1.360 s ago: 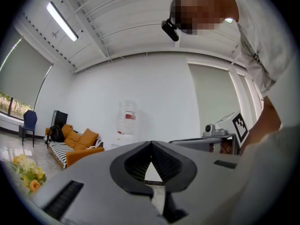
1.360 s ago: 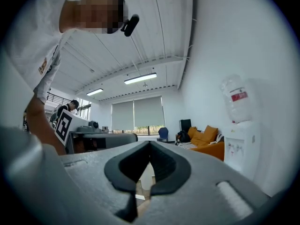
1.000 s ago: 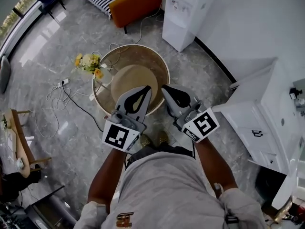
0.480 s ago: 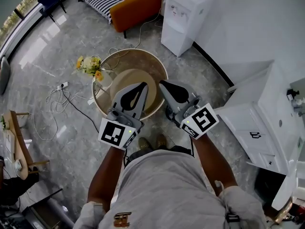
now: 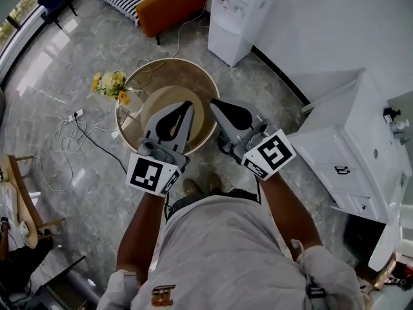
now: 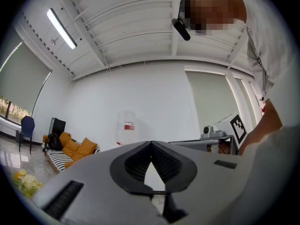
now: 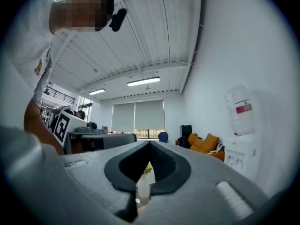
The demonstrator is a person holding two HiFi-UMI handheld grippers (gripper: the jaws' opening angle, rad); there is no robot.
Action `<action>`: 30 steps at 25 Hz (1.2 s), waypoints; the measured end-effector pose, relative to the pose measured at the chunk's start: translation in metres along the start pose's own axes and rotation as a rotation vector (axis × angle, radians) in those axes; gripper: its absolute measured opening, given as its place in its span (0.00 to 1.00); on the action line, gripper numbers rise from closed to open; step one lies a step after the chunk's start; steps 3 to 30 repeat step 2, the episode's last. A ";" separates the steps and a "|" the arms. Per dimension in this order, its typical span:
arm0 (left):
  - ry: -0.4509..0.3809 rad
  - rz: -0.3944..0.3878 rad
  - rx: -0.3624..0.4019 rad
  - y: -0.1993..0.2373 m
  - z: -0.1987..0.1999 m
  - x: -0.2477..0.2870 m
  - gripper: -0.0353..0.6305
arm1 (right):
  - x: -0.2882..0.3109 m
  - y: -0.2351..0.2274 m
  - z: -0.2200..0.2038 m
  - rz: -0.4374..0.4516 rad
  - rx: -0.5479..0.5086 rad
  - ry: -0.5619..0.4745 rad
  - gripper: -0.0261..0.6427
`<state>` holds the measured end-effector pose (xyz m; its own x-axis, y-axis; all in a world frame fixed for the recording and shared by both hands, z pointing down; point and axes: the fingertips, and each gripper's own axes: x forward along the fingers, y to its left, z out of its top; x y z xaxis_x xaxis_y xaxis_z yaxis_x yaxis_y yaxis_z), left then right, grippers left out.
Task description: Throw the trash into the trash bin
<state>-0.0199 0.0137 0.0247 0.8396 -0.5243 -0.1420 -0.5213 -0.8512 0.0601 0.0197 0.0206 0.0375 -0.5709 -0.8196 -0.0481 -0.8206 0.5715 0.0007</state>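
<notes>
Neither trash nor a trash bin shows in any view. In the head view my left gripper (image 5: 187, 104) and right gripper (image 5: 213, 102) are held side by side in front of the person's body. Both point forward over the near rim of a round glass-topped table (image 5: 132, 86). Both are shut, with nothing between the jaws. The left gripper view shows my left gripper (image 6: 151, 143) with its tips meeting against a white wall. In the right gripper view, my right gripper (image 7: 150, 142) has its tips together, facing a far window.
Yellow flowers (image 5: 110, 85) stand at the table's left edge. Cables and a power strip (image 5: 74, 115) lie on the marble floor to the left. A white water dispenser (image 5: 231, 18) and an orange sofa (image 5: 171, 4) are at the back, a white cabinet (image 5: 352, 141) at the right.
The head view has shifted slightly, so the table and dispenser sit a little further left. Both grippers stay side by side and shut.
</notes>
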 end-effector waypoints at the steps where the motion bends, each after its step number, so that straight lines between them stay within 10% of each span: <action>1: -0.003 -0.001 0.000 0.000 0.000 0.001 0.05 | 0.000 -0.001 -0.001 -0.002 -0.001 0.000 0.04; 30: -0.006 -0.002 -0.001 0.001 -0.001 0.003 0.05 | 0.000 -0.002 -0.001 -0.004 -0.003 0.000 0.04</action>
